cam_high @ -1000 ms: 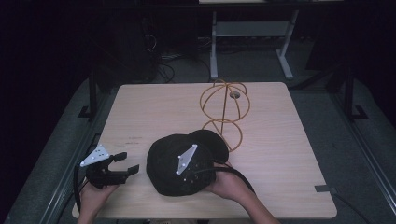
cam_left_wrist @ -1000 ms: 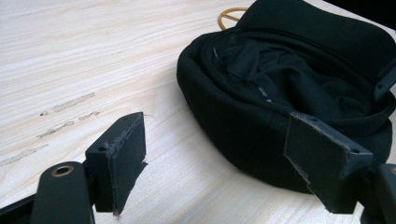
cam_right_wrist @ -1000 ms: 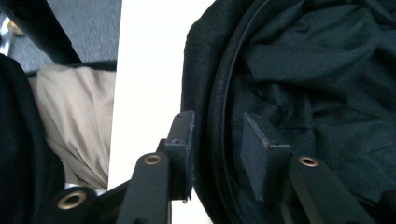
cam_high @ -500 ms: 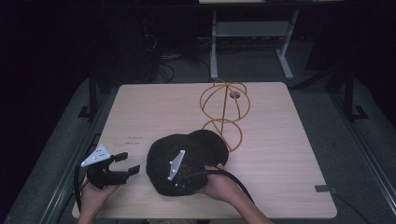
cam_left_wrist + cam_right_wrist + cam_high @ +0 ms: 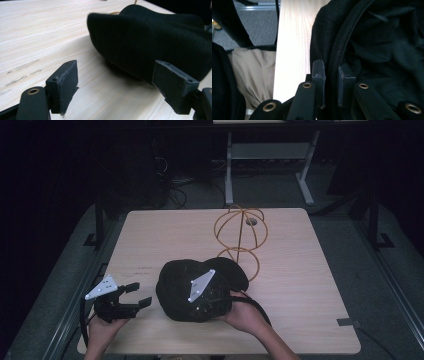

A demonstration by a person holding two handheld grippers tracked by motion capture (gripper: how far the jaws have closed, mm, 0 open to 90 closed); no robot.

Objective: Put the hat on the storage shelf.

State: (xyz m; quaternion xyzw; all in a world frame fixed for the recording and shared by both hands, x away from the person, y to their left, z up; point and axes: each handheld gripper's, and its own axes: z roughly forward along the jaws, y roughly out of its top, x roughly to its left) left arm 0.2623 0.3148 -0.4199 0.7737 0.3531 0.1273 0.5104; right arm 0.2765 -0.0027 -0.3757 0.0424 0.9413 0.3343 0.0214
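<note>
Currently my right gripper (image 5: 331, 87) is clamped on the rim of the black cap (image 5: 192, 287), having just closed, at the near middle of the table (image 5: 300, 285). My left gripper (image 5: 134, 296) rests with jaws apart just left of the cap, pads clear. Behind the cap stands a wire stand (image 5: 240, 227).

Hidden parts around the black cap

From above, the black cap (image 5: 185, 287) covers the right gripper (image 5: 331, 83) tips and part of the orange wire stand (image 5: 241, 240) base; the counter (image 5: 300, 285) near edge cuts off both forearms; the cap's front marking cannot be made out
</note>
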